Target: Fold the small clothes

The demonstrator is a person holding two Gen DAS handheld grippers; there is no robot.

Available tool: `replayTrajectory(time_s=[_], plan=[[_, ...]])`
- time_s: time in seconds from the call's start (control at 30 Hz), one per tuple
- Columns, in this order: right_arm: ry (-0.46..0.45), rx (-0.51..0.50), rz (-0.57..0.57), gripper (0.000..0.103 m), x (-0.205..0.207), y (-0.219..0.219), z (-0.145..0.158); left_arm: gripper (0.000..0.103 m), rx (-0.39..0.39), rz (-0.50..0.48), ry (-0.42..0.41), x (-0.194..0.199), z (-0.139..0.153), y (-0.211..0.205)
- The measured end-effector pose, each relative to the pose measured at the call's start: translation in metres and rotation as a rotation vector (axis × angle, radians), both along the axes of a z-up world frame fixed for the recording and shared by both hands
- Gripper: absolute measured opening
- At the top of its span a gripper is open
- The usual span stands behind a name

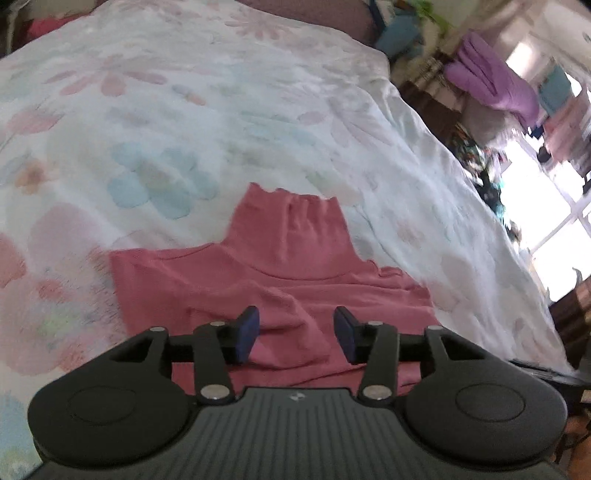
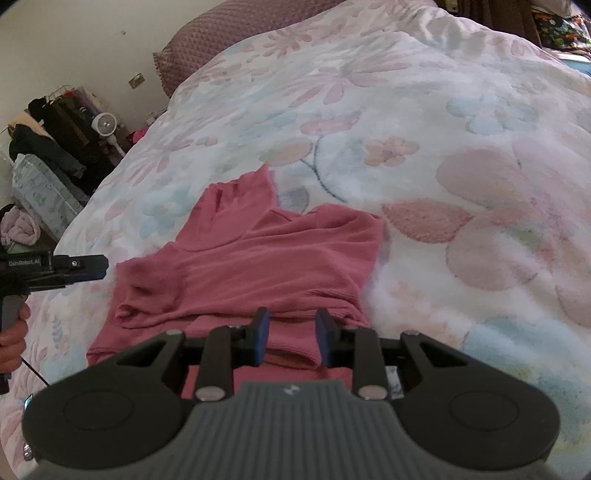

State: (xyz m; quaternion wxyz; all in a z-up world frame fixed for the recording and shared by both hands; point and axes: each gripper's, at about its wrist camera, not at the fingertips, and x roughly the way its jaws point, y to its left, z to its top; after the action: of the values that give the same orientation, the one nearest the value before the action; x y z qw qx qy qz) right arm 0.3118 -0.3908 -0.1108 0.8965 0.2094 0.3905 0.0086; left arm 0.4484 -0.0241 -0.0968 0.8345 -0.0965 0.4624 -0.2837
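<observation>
A small pink turtleneck top (image 1: 280, 273) lies on the floral bedspread, neck pointing away, its sides folded inward. It also shows in the right wrist view (image 2: 258, 266). My left gripper (image 1: 297, 338) is open and empty, hovering just above the near part of the top. My right gripper (image 2: 291, 338) is open and empty over the near edge of the top, with a fold of the fabric lying between its blue pads (image 2: 261, 338). In the right wrist view the left gripper (image 2: 94, 266) shows at the left edge, just beside the top's left side.
The floral bedspread (image 2: 424, 147) covers the whole bed. A mauve pillow (image 2: 229, 33) lies at its head. A rack of dark clothes and a small fan (image 2: 105, 123) stand by the wall left of the bed. Purple clothing (image 1: 491, 81) and clutter sit off the other side.
</observation>
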Motion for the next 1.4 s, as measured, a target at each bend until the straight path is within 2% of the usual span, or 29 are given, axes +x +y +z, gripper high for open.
replayTrajectory(time_s=[0.07, 0.13, 0.23, 0.33, 0.53, 0.73, 0.77, 0.8, 0.83, 0.87, 1.0, 1.03, 1.13, 1.2, 1.23, 1.27, 1.33, 1.4], plan=[[-0.004, -0.008, 0.014, 0.025, 0.003, 0.003, 0.002, 0.054, -0.020, 0.053, 0.006, 0.000, -0.001, 0.020], [-0.011, 0.007, 0.031, 0.025, 0.010, 0.007, 0.003, 0.054, -0.002, 0.101, 0.025, 0.009, -0.005, 0.037], [-0.021, 0.044, 0.070, 0.024, 0.028, 0.020, 0.003, 0.054, 0.001, 0.119, 0.079, 0.021, -0.020, 0.049], [-0.026, 0.067, 0.127, 0.023, 0.056, 0.041, 0.000, 0.054, -0.014, 0.124, 0.134, 0.028, -0.037, 0.051], [-0.003, 0.081, 0.217, 0.022, 0.113, 0.084, -0.010, 0.054, -0.024, 0.119, 0.159, 0.035, -0.061, 0.045], [0.036, 0.067, 0.301, 0.022, 0.138, 0.120, -0.023, 0.054, -0.086, 0.148, 0.185, 0.060, -0.074, 0.049], [0.053, 0.065, 0.304, 0.019, 0.140, 0.124, -0.027, 0.054, -0.090, 0.150, 0.190, 0.065, -0.077, 0.047], [0.080, 0.066, 0.303, 0.005, 0.143, 0.126, -0.033, 0.041, -0.098, 0.151, 0.196, 0.069, -0.080, 0.045], [0.098, 0.075, 0.303, 0.001, 0.144, 0.129, -0.039, 0.025, -0.112, 0.157, 0.206, 0.073, -0.082, 0.044], [0.106, 0.086, 0.305, 0.001, 0.145, 0.130, -0.044, 0.018, -0.124, 0.165, 0.214, 0.077, -0.085, 0.044], [0.112, 0.070, 0.304, 0.000, 0.142, 0.131, -0.049, 0.001, -0.153, 0.203, 0.189, 0.088, -0.084, 0.045], [0.110, 0.067, 0.306, 0.000, 0.141, 0.131, -0.048, 0.000, -0.155, 0.219, 0.176, 0.089, -0.082, 0.047], [0.107, 0.058, 0.332, 0.000, 0.138, 0.133, -0.044, 0.000, -0.173, 0.281, 0.120, 0.089, -0.070, 0.056], [0.099, 0.050, 0.331, 0.000, 0.137, 0.131, -0.042, 0.000, -0.160, 0.255, 0.120, 0.088, -0.064, 0.056], [0.099, 0.046, 0.333, 0.000, 0.138, 0.131, -0.041, 0.005, -0.145, 0.217, 0.129, 0.086, -0.061, 0.054], [0.095, 0.046, 0.339, 0.005, 0.139, 0.131, -0.040, 0.008, -0.118, 0.187, 0.129, 0.081, -0.058, 0.052], [0.065, 0.033, 0.335, 0.011, 0.142, 0.128, -0.033, 0.026, -0.071, 0.144, 0.119, 0.069, -0.052, 0.051], [0.047, 0.028, 0.320, 0.015, 0.149, 0.124, -0.028, 0.033, -0.047, 0.107, 0.138, 0.058, -0.052, 0.053]])
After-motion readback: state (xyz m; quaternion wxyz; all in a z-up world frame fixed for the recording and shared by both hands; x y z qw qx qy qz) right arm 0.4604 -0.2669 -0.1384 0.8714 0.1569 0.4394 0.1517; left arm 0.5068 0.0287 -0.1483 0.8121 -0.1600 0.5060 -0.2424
